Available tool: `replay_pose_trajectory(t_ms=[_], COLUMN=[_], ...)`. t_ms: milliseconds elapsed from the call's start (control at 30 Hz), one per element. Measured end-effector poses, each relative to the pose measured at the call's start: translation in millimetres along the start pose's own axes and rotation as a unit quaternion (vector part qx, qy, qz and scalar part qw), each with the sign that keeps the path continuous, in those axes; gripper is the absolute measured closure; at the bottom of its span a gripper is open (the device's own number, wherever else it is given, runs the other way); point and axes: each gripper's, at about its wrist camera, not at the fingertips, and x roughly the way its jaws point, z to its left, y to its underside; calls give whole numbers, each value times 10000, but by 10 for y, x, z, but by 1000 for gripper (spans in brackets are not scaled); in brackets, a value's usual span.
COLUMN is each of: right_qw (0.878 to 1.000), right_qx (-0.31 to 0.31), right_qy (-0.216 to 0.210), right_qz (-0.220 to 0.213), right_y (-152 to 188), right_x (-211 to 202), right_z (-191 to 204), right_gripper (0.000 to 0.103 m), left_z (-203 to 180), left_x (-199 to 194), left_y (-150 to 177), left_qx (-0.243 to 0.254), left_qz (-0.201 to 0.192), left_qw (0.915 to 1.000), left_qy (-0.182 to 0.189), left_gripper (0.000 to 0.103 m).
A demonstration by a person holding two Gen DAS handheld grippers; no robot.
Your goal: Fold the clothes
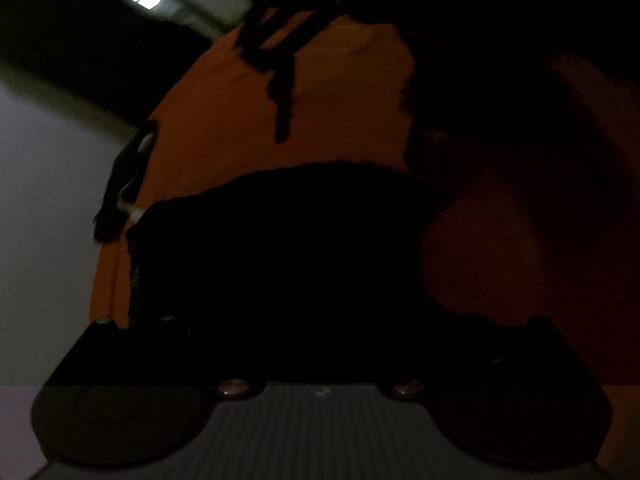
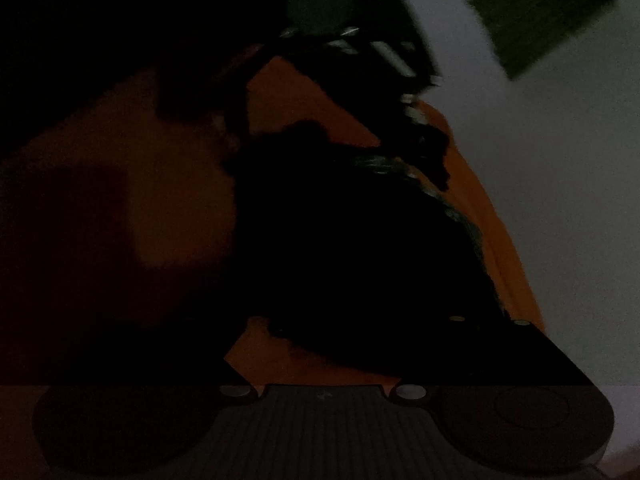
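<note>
Very dark frames. Orange fabric garment (image 1: 224, 128) with black print fills both views, close ahead of left tool (image 1: 280, 264) and right tool (image 2: 352, 280). Tool openings lost in shadow, cannot tell. Pale open surface (image 2: 560, 184) beyond garment's outer edges.

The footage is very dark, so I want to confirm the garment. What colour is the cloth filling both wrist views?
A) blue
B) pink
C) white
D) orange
D: the cloth shows orange behind the dark silhouettes in the left wrist view, and it shows orange again in the right wrist view.
</note>
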Motion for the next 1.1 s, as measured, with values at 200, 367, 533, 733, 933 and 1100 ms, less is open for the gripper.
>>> replay_pose_trajectory(t_ms=[200, 367, 533, 733, 933, 1100], right_qw=[9998, 9994, 9981, 9948, 9977, 9967], right_qx=[-68, -10, 88, -273, -245, 541], right_qy=[208, 339, 562, 900, 523, 385], right_qz=[3, -26, -247, -396, -351, -469], right_y=[-36, -124, -160, -195, -218, -290], right_x=[208, 405, 511, 686, 782, 603], right_z=[82, 17, -73, -254, -426, -647], right_gripper=[20, 10, 17, 34, 59, 65], left_z=[-220, -171, -100, 24, 66, 19], left_x=[138, 240, 276, 363, 369, 227], left_y=[103, 102, 101, 84, 58, 61], left_qx=[275, -57, -462, -563, -531, -440], left_qz=[-9, -116, -289, -319, -309, -330], left_qw=[9996, 9999, 9985, 9965, 9968, 9966], left_qy=[63, 44, -73, -524, -504, -610], left_gripper=[0, 0, 0, 0, 0, 0])
